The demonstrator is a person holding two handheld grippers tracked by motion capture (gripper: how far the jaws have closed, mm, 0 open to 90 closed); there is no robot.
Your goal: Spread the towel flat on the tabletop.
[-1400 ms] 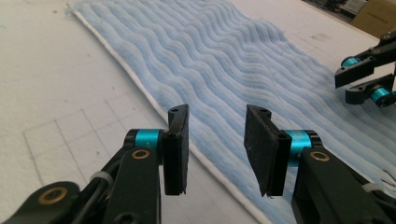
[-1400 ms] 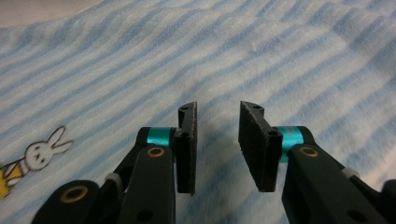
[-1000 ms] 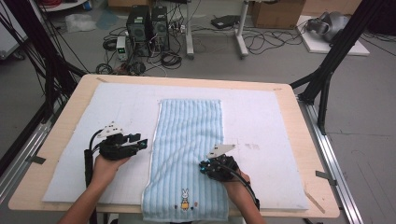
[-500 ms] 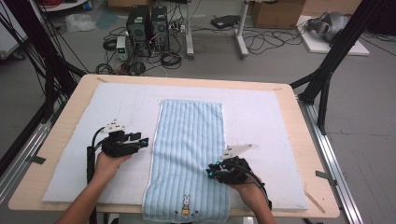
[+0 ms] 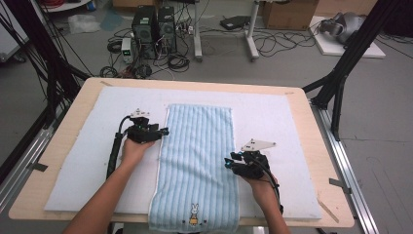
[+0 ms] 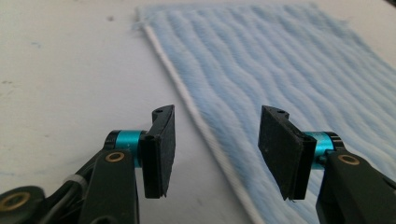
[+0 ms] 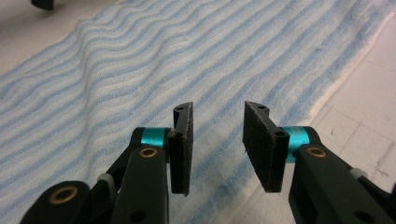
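Towel: a light blue striped towel point(image 5: 197, 165) lies flat and lengthwise down the middle of the tabletop, on a white mat point(image 5: 73, 161); its near end hangs slightly over the front edge.
Towel mark: a small rabbit figure point(image 5: 195, 212) sits near the towel's near end.
Towel edge: a white hem point(image 6: 205, 130) runs along the towel's left long side.
Left hand-held gripper: the left hand-held gripper point(image 5: 163, 131) rests at the towel's left edge, about level with its far half; the jaws point toward the cloth.
Left hand-held gripper state: in the left gripper view its own jaws point(image 6: 215, 154) stand wide apart with nothing between them; the white hem passes under the gap, one jaw over the mat, the other over the blue cloth.
Right hand-held gripper: the right hand-held gripper point(image 5: 229, 163) sits at the towel's right edge, nearer the person than the left one, and carries a grey three-cornered plate point(image 5: 258, 145) on top.
Right hand-held gripper state: in the right gripper view its jaws point(image 7: 217, 144) are parted with a clear gap and hold nothing; the striped cloth lies below them, with its edge just to the right.
Hands: the left hand point(image 5: 131, 148) and the right hand point(image 5: 260, 183) each grip their tool, forearms coming in from the near side.
Tabletop: pale wood point(image 5: 311, 126) shows around the mat.
Floor beyond: computer towers point(image 5: 156, 22) and loose cables point(image 5: 272, 44) lie behind the tabletop.
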